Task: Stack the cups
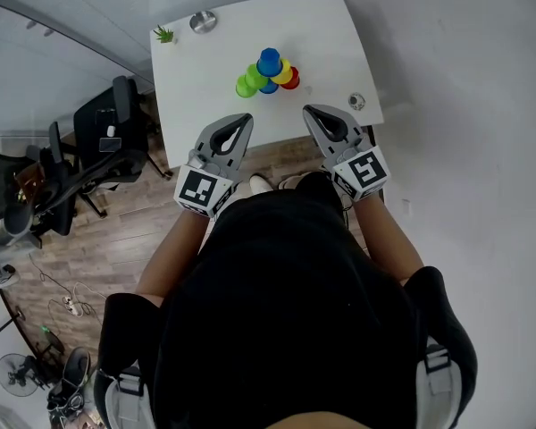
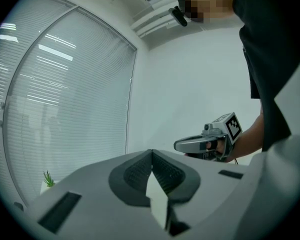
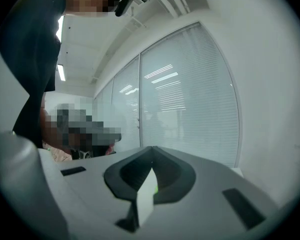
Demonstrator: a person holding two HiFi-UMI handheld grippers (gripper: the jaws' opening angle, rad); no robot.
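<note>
jaws pressed together on both the left gripper (image 1: 243, 119) and right gripper (image 1: 311, 111), nothing in either. they hang level by the near edge of the white table (image 1: 205, 79), i'd guess held clear so the pile isn't bumped. only the head view shows the blue, green, yellow and red plastic cups (image 1: 268, 71) clustered mid-table, blue on top; the gripper views just get window blinds (image 3: 190, 109).

A white surface (image 1: 196, 70) carries a small green plant (image 1: 164, 34) at its far left corner, a round metal disc (image 1: 203, 21) just beside it, and a small round object (image 1: 356, 101) near the right edge. Black office chairs (image 1: 107, 132) stand on the wooden floor (image 1: 116, 239) to the left, with a fan (image 1: 18, 371) nearer the bottom corner.
</note>
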